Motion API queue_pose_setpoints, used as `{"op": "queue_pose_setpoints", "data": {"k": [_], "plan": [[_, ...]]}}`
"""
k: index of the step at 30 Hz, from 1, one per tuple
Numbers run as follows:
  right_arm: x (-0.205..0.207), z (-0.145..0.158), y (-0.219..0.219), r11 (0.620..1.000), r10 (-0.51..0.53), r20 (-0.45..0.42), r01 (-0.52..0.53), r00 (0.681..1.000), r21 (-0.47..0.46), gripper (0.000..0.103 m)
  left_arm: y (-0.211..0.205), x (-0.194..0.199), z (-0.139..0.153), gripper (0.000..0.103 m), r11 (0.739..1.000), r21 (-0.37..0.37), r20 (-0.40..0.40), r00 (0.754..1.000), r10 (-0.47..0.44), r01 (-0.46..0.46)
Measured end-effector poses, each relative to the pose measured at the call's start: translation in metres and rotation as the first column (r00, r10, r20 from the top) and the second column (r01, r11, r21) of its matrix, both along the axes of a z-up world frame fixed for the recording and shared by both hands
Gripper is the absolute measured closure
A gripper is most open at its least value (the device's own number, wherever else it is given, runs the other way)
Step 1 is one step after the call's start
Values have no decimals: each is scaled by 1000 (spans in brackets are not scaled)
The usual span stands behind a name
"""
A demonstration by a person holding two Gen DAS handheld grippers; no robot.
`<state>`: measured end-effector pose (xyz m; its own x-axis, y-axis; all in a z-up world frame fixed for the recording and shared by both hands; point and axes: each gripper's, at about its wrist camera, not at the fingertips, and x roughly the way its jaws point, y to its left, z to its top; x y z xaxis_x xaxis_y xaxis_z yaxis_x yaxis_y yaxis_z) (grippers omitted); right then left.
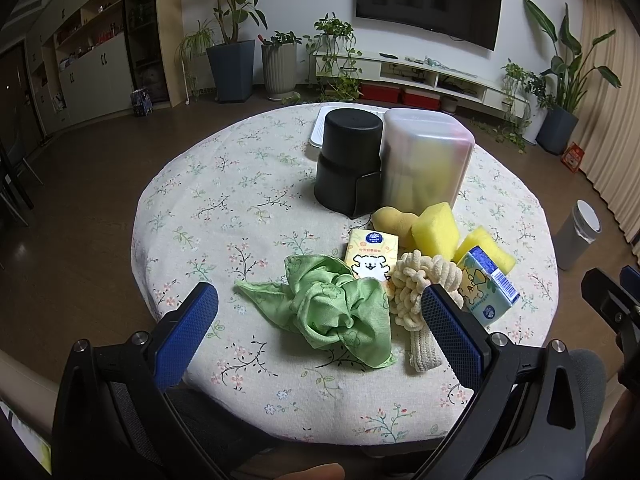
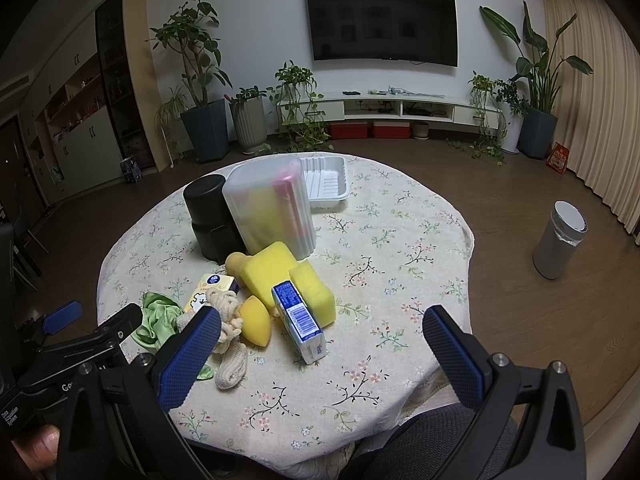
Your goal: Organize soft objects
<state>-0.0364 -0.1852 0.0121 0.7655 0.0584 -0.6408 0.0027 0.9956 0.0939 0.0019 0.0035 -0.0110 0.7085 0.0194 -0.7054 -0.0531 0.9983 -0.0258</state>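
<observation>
Left wrist: floral-clothed round table (image 1: 200, 208), living room.

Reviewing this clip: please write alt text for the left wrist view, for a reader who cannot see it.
The open left gripper hovers over a crumpled green cloth on a round floral-clothed table. Right of the cloth lie tissue packs, a knotted rope toy and yellow sponges; behind stand a black container and a frosted plastic box.
</observation>
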Motion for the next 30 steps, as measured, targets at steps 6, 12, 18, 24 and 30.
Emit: {"op": "queue_pose_setpoints", "data": {"k": [6,12,18,24,30], "plan": [[0,0,0,1000,0,-1,0,1000,0,0,0,0,0,0,1000,0,-1,1000,-1,1],[0,0,0,1000,0,-2,0,1000,0,0,0,1,0,0,1000,-1,-2,1000,0,0],[2,2,3,1000,1,-4,-1,1000,1,0,-1,-2,-5,0,1000,0,-10,1000,2,-2],[1,-9,-3,1000,2,-12,-2,1000,2,0,0,1,-11,0,1000,-6,-29,1000,-4,4],[8,-18,-6,1000,15,-44,-15,999,6,0,10,-3,-29,0,999,-22,-70,997,-39,37]]}}
